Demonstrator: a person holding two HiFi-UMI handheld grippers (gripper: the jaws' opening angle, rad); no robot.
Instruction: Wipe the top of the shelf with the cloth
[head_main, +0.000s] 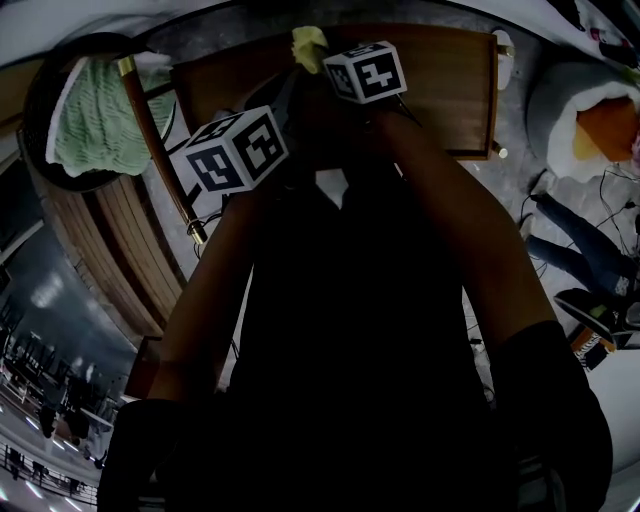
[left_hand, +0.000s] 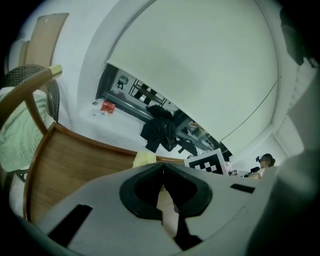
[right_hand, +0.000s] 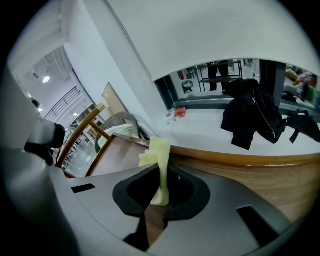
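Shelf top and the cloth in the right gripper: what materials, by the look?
Shelf top: wood or wood-grain laminate, can't tell which; brown, streaked grain, smooth low-sheen face. Cloth: thin soft pale-yellow fabric, maybe microfibre; it folds limply where the right gripper pinches it.

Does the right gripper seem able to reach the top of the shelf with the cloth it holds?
Probably yes. The right gripper is shut on the yellow cloth right over the wooden shelf top, and the wood around it looks bare. The left gripper sits beside it, not in its way.
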